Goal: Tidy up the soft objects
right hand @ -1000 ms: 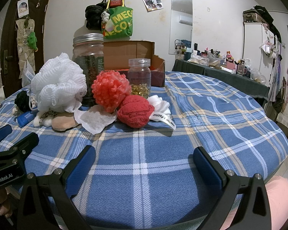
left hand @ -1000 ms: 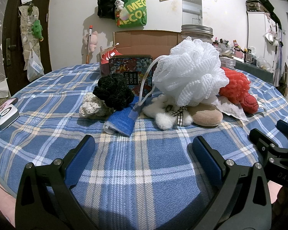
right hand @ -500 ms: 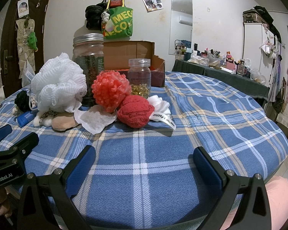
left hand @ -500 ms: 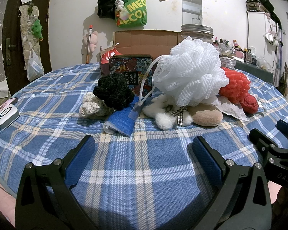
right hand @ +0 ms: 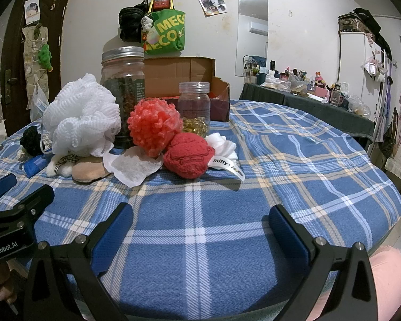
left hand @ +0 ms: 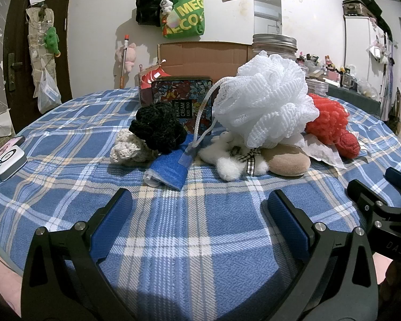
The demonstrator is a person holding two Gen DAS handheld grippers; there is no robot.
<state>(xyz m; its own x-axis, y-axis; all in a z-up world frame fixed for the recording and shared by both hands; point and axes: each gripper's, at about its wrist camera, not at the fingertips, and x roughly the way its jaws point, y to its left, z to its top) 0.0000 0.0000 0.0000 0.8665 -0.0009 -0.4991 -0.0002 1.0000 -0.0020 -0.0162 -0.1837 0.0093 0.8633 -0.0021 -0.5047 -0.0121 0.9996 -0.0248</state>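
Claws (left hand: 200, 208) (right hand: 200, 222) level — both agape.

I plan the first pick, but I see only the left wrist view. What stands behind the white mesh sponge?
Observer: A tall glass jar with dark contents stands directly behind the white mesh sponge.
Operator: Is there another hard thing near the red items?
Observer: Yes, a small jar holding yellow capsules stands behind the dark red knitted piece.
Operator: Is the right gripper free?
Observer: The right gripper is open over the cloth, with nothing between its fingers.
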